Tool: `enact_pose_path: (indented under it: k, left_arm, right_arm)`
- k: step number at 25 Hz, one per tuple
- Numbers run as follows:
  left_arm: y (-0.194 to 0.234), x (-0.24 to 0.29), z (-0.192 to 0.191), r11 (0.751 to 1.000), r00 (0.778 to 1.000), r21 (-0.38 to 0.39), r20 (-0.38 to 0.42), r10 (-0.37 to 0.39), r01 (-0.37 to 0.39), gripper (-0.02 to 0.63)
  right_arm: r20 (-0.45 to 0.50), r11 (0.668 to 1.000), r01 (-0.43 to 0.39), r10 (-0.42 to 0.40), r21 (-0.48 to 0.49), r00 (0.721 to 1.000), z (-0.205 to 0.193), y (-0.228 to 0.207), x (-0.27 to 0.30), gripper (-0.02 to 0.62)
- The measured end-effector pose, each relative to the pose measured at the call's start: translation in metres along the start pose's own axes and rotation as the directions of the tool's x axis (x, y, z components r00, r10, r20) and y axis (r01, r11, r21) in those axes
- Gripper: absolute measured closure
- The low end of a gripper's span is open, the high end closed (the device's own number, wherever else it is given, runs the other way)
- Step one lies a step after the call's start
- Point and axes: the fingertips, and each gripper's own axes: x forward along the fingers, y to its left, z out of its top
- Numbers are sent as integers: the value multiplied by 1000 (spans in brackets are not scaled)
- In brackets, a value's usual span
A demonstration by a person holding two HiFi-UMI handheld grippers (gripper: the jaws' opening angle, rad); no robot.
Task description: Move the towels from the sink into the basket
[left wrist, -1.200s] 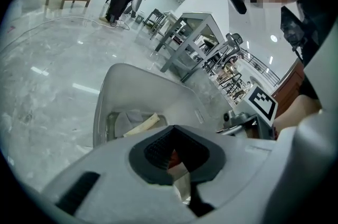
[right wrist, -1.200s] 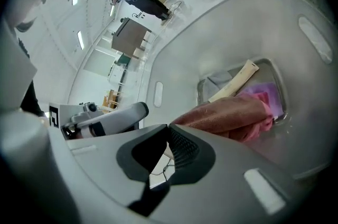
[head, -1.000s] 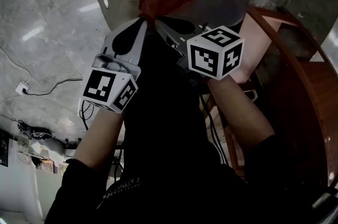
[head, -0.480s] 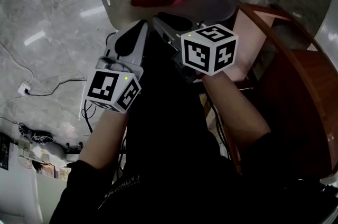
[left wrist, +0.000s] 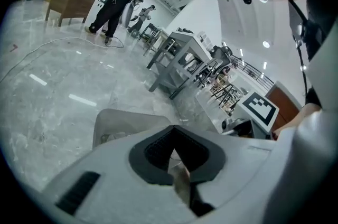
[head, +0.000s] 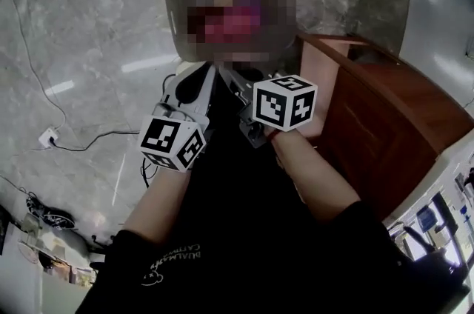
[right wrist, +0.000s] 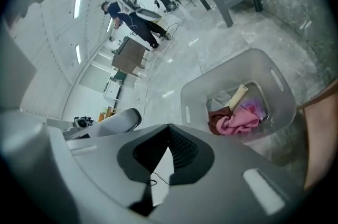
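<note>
Right gripper (right wrist: 169, 133): jaws have just been closing and are now pressed together, nothing between them. Left gripper (left wrist: 173, 130): jaws together too, empty. I hold both high, tips aimed down at the basket (right wrist: 227, 65), which sits ahead and below. My guess is that a drop is finished. Inside the basket, a pink towel (right wrist: 240, 121) lies against a dark red towel (right wrist: 216, 118), with a grey cloth (right wrist: 222, 99) behind and a pale strip (right wrist: 237, 96) leaning across. No sink in view.
</note>
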Motion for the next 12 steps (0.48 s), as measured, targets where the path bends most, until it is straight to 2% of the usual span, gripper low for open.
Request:
enact_pose_path:
  k: [2,5,9,12]
  left_arm:
    - [-26,-17,27,999,999,36,16,-41,40,603]
    - [-60,-41,84,987,994,141,66,-86,76,603]
    - [-101,-77,145,975,990,220,121,-72,44,603]
    - [-144,-99,191,959,981,279,166,-96,46,602]
  right_arm:
    - [32,1000,4,-3,-5,999,8,28,-23,592]
    - [76,996,20,-13,-85,997,32,71,-58,592]
    - [173,985,-31,61,-170,983,68,143,-123,591]
    - [243,961,-9,79,-276,967,107,192,-175,591]
